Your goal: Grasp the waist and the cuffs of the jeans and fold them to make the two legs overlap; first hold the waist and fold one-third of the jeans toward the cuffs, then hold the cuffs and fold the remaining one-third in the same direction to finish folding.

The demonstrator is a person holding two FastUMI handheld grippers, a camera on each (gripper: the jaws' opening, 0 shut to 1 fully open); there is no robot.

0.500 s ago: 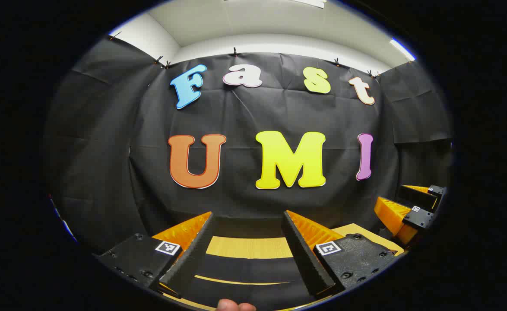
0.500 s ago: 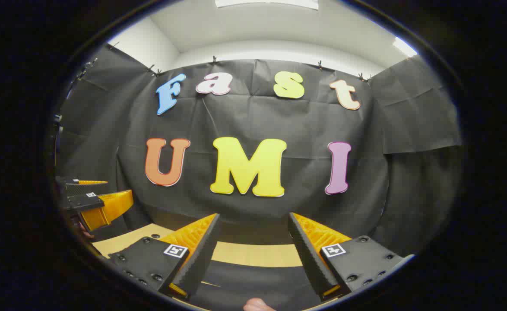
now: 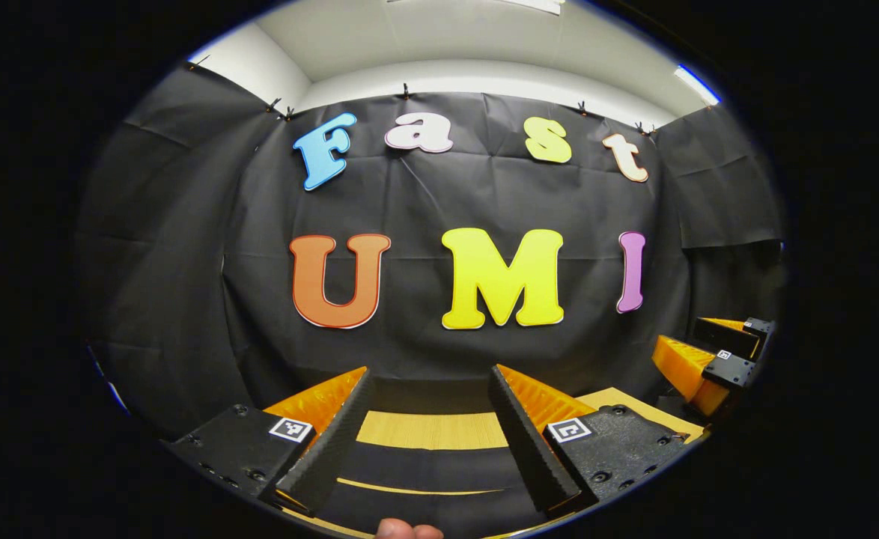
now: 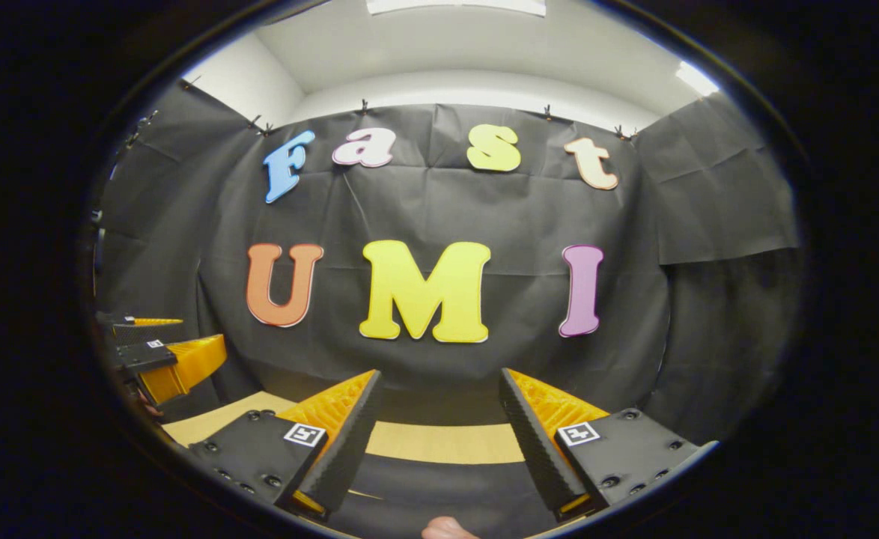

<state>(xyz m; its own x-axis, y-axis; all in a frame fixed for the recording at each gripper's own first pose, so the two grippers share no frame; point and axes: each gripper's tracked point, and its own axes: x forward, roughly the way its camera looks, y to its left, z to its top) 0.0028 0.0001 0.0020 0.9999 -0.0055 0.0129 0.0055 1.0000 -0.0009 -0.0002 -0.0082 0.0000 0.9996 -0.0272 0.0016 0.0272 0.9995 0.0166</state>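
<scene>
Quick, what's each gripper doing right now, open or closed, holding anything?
Left gripper: open, nothing between its fingers.
Right gripper: open, nothing between its fingers.

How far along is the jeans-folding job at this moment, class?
Done: nothing that can be seen. Dark fabric lies on the wooden table, but whether it is the jeans, or folded, cannot be told. In hand: nothing; the left hand-held gripper and right hand-held gripper are both open and raised, facing the black cloth wall. Left: apparently every step, from grasping waist and cuffs through both one-third folds.
</scene>
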